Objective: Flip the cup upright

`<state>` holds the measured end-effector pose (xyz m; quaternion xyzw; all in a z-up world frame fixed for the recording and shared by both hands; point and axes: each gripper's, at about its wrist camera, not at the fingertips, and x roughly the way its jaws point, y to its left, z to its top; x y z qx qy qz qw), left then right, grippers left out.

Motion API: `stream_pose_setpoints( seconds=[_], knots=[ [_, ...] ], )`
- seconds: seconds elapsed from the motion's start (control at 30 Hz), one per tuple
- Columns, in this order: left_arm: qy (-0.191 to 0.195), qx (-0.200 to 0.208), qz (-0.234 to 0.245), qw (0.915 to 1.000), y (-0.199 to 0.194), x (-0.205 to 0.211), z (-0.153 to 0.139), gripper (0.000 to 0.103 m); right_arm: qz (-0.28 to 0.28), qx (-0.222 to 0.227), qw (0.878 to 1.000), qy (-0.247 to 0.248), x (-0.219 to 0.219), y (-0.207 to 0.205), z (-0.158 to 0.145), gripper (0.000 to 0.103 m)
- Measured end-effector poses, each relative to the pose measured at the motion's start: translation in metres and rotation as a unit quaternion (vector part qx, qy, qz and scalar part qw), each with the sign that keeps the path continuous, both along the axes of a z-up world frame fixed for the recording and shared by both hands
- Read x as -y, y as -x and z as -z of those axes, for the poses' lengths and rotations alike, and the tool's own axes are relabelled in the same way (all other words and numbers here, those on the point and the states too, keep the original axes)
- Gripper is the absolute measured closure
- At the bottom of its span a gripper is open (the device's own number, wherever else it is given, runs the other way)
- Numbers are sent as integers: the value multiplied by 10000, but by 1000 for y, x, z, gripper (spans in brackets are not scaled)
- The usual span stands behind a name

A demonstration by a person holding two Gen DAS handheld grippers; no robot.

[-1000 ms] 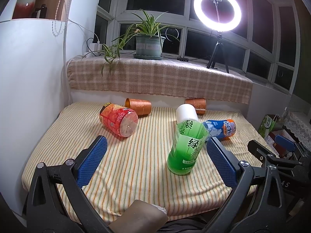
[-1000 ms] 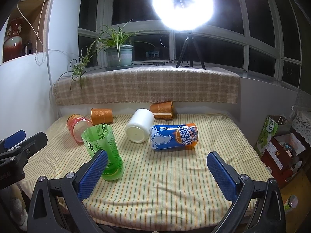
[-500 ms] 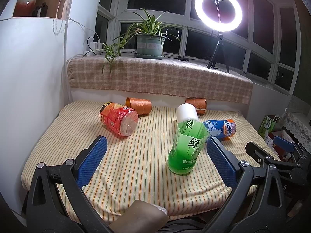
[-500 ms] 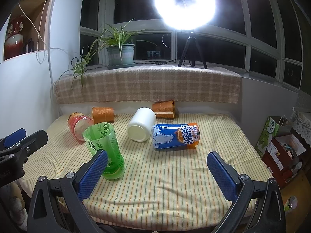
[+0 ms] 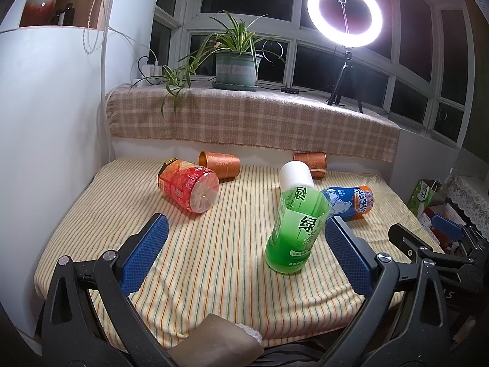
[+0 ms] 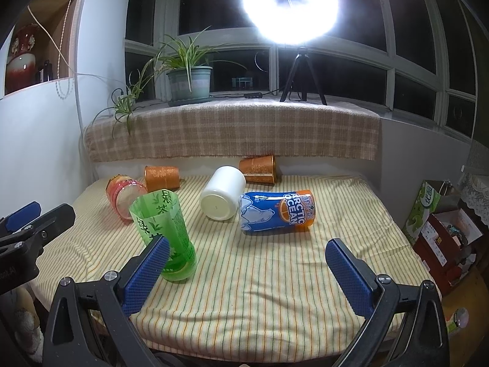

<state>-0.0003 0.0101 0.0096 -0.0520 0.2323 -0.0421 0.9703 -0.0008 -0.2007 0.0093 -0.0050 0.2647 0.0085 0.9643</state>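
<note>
Standing upright on the striped cloth (image 5: 214, 263) of the counter, the green cup (image 5: 298, 229) has its open mouth facing up and leans slightly in both views. It is near the front edge of the cloth, in front of the white cup (image 5: 295, 175).

Left tool (image 5: 244, 257): jaws spread wide, holding nothing. The blue pads (image 5: 146, 255) are well apart. In the left wrist view, the green cup appears between the pads, toward the right-hand one, and farther back on the cloth; contact is not visible.

Right tool (image 6: 244, 272): jaws spread wide, holding nothing. In the right wrist view, its left pad (image 6: 146, 273) overlaps the lower part of the green cup (image 6: 166, 232); whether they touch cannot be determined.

Other items on the cloth, all lying on their sides:
- Red cup (image 5: 188, 185), left of center, with its clear end toward the camera.
- Two orange cups (image 5: 219, 164) (image 5: 311, 165) along the back edge, near the plaid cloth (image 5: 250, 125).
- White cup (image 6: 222, 192), with its closed base toward the right wrist camera.
- Blue and orange cup (image 6: 276, 211), printed "ARCTIC OCEAN", just beside the white cup.

On the sill behind the counter are a potted plant (image 5: 237, 67) and a lit ring light (image 5: 344, 15) on a tripod.
</note>
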Motion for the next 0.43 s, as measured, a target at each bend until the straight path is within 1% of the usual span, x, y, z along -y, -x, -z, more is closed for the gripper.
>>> stream_pose_setpoints(
  seconds=[0.3, 0.43],
  knots=[
    [35, -5, -110, 9999, 1, -1, 2, 0, 2, 4, 10000, 5, 0, 0, 0, 0],
    [-29, 72, -152, 9999, 3, 0, 1, 0, -19, -19, 10000, 28, 0, -2, 2, 0]
  ],
)
